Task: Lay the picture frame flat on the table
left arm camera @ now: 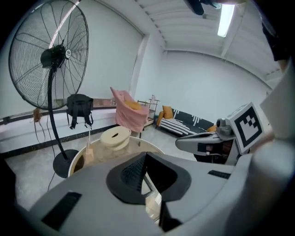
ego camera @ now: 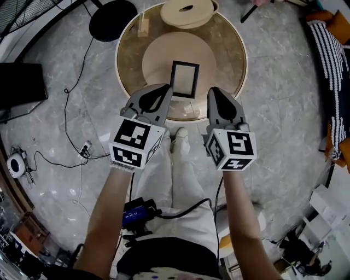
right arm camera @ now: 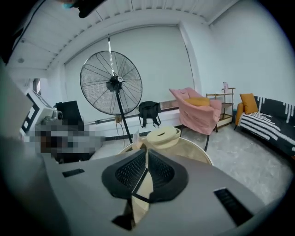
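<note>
The black picture frame (ego camera: pixel 185 79) lies flat on a round tan mat (ego camera: pixel 158 57) on the round table (ego camera: pixel 128 60). In the head view my left gripper (ego camera: pixel 165 91) hovers just near-left of the frame, over the table's near edge. Its jaws are shut with nothing between them. My right gripper (ego camera: pixel 215 93) hangs just near-right of the frame, shut and empty. In the left gripper view the pads (left arm camera: pixel 133 173) meet, and a corner of the frame (left arm camera: pixel 148 186) shows below them. An edge of the frame (right arm camera: pixel 137 182) also shows under the closed pads in the right gripper view.
A stack of pale rings (ego camera: pixel 187 11) and a small wooden stand (ego camera: pixel 143 26) sit at the table's far side. A standing fan's black base (ego camera: pixel 112 19) is on the floor far left, with cables (ego camera: pixel 68 126) trailing. A striped sofa (ego camera: pixel 328 54) lines the right; a pink chair (left arm camera: pixel 129 113) stands behind the table.
</note>
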Demonstrator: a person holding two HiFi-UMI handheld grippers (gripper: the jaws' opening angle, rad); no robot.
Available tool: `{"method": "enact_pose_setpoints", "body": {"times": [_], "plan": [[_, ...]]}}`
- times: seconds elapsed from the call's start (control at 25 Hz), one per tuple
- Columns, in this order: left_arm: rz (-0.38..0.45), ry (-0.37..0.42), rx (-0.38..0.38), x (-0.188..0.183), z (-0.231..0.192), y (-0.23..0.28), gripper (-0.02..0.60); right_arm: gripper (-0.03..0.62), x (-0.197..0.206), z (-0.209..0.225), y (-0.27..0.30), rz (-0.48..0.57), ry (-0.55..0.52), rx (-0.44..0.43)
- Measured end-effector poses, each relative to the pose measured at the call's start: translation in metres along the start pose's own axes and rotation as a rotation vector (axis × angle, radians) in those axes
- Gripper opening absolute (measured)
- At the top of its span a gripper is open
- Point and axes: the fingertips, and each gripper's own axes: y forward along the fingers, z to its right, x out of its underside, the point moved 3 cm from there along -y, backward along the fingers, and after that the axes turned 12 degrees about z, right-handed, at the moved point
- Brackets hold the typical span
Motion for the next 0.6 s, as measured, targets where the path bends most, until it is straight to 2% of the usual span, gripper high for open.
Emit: {"method": "enact_pose_setpoints", "body": {"times": [0.6], "plan": [[0.211,0.125,0.075,-0.145,0.045,-0.080,0.017,0.044,-0.138,-0.039,-0.077,0.173,-0.045,-0.032]]}}
